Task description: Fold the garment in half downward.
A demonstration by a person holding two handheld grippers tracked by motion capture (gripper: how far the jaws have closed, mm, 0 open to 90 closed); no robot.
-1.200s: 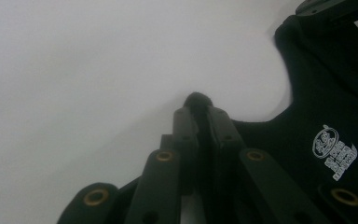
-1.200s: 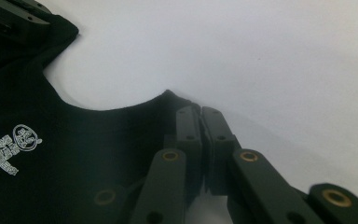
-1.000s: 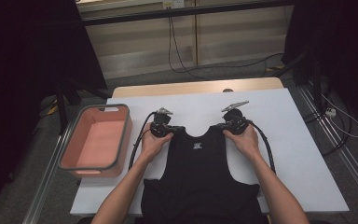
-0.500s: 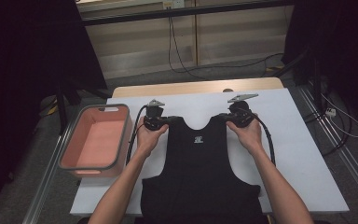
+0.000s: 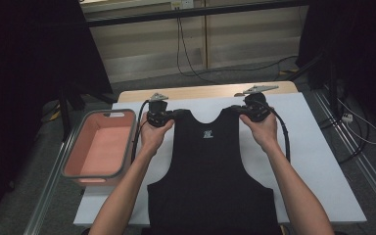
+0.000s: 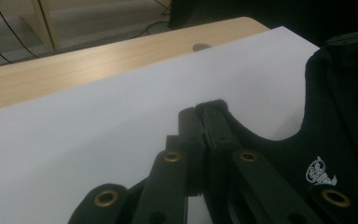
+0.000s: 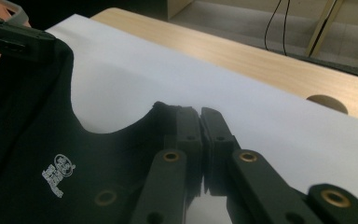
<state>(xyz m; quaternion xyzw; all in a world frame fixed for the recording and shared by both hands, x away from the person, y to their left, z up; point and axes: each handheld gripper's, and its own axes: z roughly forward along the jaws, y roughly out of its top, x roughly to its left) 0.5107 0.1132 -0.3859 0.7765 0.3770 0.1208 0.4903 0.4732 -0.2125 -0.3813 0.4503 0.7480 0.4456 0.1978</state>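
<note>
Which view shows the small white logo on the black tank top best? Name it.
The right gripper view: the white logo on the black tank top is large and unobstructed there, though too blurred to read. The left gripper view shows it near the jaws' edge. The high view shows it as a tiny mark below the neckline.

Dim, murky room – light falls from above onto the white tabletop [image 5: 318,161], the brightest patch; surroundings sink into black, close-up views slightly soft.

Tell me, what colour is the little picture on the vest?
White, on the black vest; the little picture shows best in the right gripper view.
</note>
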